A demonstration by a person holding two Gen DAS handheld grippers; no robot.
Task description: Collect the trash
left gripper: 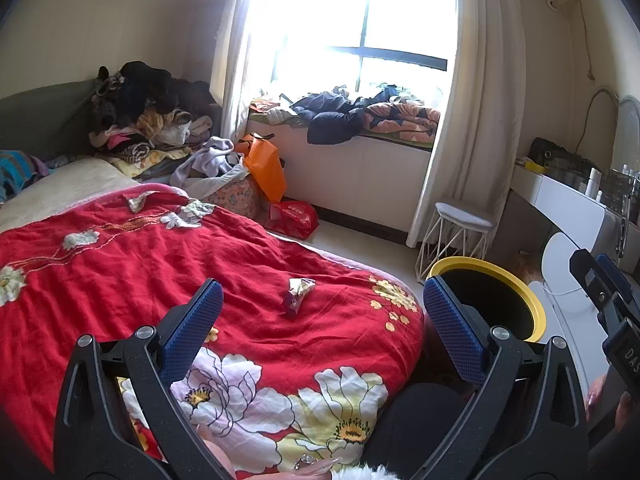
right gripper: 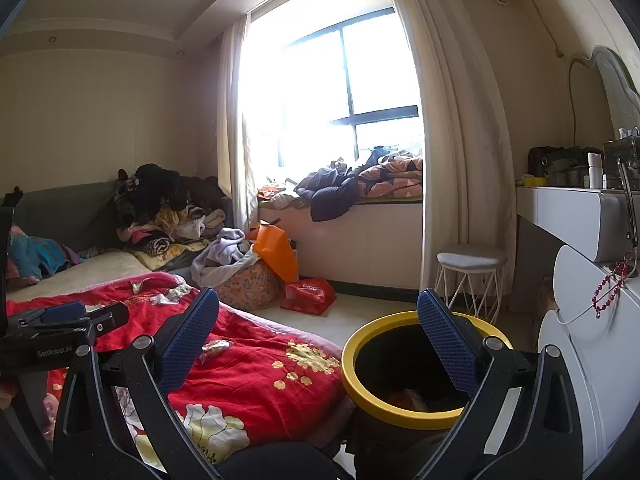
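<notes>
Left wrist view: wrapper [left gripper: 298, 295], crumpled, silver and purple, on the red quilt [left gripper: 140, 264] of the bed. It lies ahead of the left tool [left gripper: 322, 308], between the lines of its two blue pads [left gripper: 196, 324], clear of both. Left tool: spread wide, holding nothing. Second wrapper [left gripper: 138, 201], silvery, farther up the quilt near the pale blanket [left gripper: 60, 188].

Bin [left gripper: 516, 280], yellow rim, black inside, on the floor just beside the foot of the bed, partly behind the left tool's right pad. Right tool seen at the right edge of this view [left gripper: 600, 292].

Right wrist view: right tool [right gripper: 318, 320], spread wide, holding nothing, above the bin [right gripper: 352, 364]; its right pad overlaps the rim. Some scraps lie in the bin's bottom, kind unclear. Wrapper [right gripper: 216, 347] just beside the left pad, on the quilt [right gripper: 248, 384].

Surroundings: stool [right gripper: 470, 264], white wire legs, by the curtain [right gripper: 452, 128]; orange bag [right gripper: 276, 252] and red bag [right gripper: 308, 294] on the floor; clothes heaped at the bed's far side [right gripper: 160, 208] and on the window ledge [right gripper: 344, 188]; white dresser [right gripper: 576, 216] at right.
</notes>
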